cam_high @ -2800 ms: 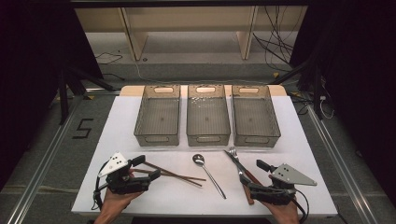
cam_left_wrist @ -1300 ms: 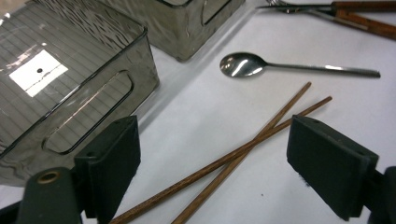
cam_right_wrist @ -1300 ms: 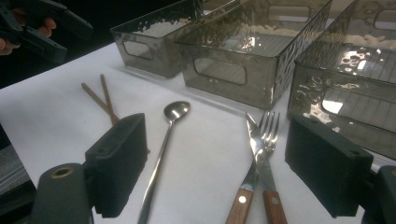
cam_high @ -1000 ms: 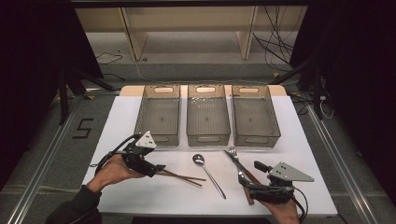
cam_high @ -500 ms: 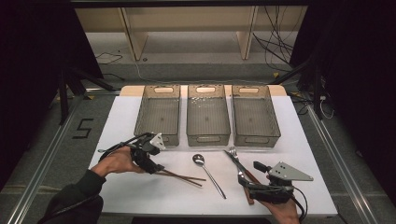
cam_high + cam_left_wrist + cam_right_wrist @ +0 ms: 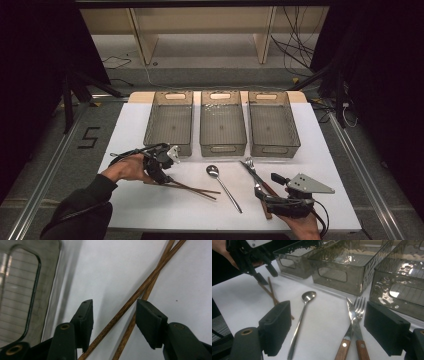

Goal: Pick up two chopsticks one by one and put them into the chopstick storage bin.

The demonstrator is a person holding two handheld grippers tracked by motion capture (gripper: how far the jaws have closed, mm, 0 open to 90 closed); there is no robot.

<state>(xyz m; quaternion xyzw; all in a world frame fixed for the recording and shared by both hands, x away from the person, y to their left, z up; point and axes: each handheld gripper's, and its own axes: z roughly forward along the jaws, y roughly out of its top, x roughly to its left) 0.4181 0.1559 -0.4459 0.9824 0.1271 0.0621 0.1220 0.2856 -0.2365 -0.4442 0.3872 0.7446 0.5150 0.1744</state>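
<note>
Two thin brown wooden chopsticks (image 6: 192,188) lie crossed flat on the white table (image 6: 320,150), just before the left bin (image 6: 169,122)

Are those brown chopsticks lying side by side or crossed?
Crossed. In the left gripper view the two chopsticks overlap in an X on the white table.

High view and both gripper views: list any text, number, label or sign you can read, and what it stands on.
"5": a dark numeral on the grey floor left of the table, seen in the high view.
Bins, spoon, forks, chopsticks: no lettering or brand mark shows on them.
Left gripper and right gripper: no readable label.
</note>
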